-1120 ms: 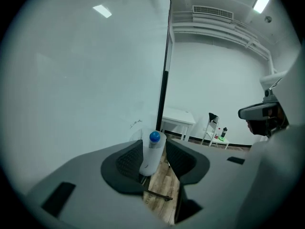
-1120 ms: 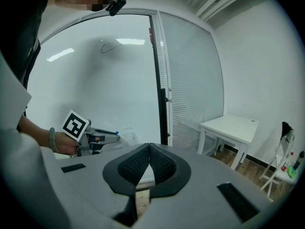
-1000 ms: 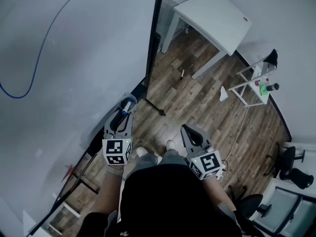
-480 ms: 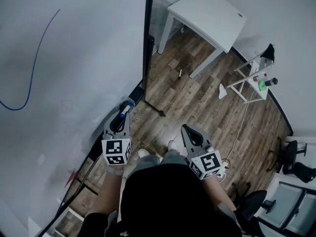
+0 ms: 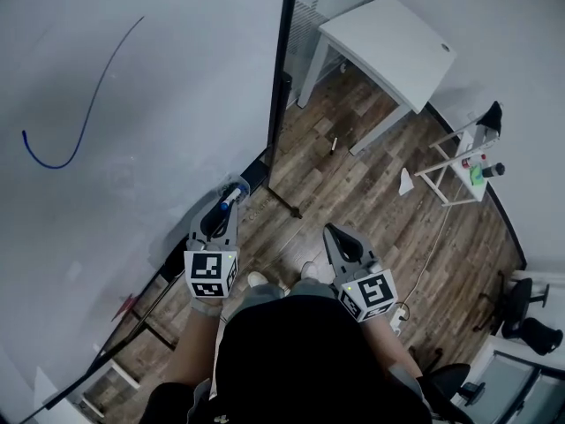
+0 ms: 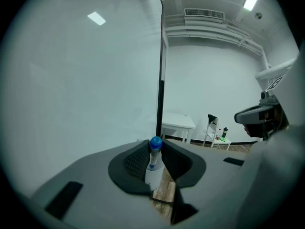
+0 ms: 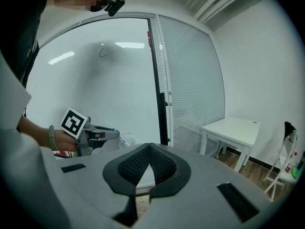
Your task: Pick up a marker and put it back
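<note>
Your left gripper (image 5: 228, 203) is closing its jaws around the blue-capped marker (image 6: 154, 152), at eleven o'clock beside the whiteboard (image 5: 132, 148). Your right gripper (image 7: 149, 148) hangs closed and empty. This looks like the pick-up step: lift clear next, then return it.

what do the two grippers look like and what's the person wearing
The left gripper and right gripper match: light grey bodies, dark ribbed pads, a white cube with black square markers. The left gripper's jaws are closing on a marker. The person wears a black top.
</note>
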The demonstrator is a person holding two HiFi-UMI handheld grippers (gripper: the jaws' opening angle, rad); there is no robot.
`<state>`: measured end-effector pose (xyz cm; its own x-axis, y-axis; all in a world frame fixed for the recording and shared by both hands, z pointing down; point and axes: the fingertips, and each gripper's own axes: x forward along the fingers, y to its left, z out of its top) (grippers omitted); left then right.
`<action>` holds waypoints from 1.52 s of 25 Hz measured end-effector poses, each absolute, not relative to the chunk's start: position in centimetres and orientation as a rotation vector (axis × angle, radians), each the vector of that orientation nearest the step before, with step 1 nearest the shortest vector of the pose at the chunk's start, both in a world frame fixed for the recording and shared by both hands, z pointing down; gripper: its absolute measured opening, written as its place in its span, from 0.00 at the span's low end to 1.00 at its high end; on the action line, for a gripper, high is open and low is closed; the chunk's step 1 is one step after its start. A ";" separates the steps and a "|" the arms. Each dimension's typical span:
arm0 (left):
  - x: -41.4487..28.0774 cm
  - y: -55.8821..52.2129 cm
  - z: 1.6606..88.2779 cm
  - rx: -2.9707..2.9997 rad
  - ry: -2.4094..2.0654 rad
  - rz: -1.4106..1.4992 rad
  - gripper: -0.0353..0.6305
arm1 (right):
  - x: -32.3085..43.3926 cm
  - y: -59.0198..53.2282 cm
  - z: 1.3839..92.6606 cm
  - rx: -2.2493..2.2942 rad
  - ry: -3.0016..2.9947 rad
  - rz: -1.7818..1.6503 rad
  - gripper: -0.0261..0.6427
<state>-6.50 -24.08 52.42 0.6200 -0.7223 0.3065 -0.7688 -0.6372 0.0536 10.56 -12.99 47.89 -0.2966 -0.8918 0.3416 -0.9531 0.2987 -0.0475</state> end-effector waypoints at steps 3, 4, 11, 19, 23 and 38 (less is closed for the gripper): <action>-7.2 -23.7 50.8 2.653 -1.286 0.348 0.18 | 10.1 -13.7 47.5 1.640 -2.363 0.347 0.08; -7.6 -23.6 50.3 2.645 -1.309 0.333 0.18 | 9.9 -13.9 47.4 1.622 -2.379 0.345 0.08; -10.9 -21.4 47.5 2.572 -1.458 0.224 0.18 | 7.5 -15.0 46.7 1.466 -2.499 0.325 0.08; -14.5 -18.2 46.2 2.458 -1.648 0.193 0.18 | 3.7 -16.4 46.3 1.233 -2.639 0.302 0.08; -16.4 -16.2 46.0 2.389 -1.733 0.183 0.18 | 1.4 -16.4 46.0 1.105 -2.689 0.278 0.08; -22.2 -7.9 46.7 2.142 -1.957 0.188 0.18 | -5.9 -14.2 46.1 0.730 -2.774 0.204 0.08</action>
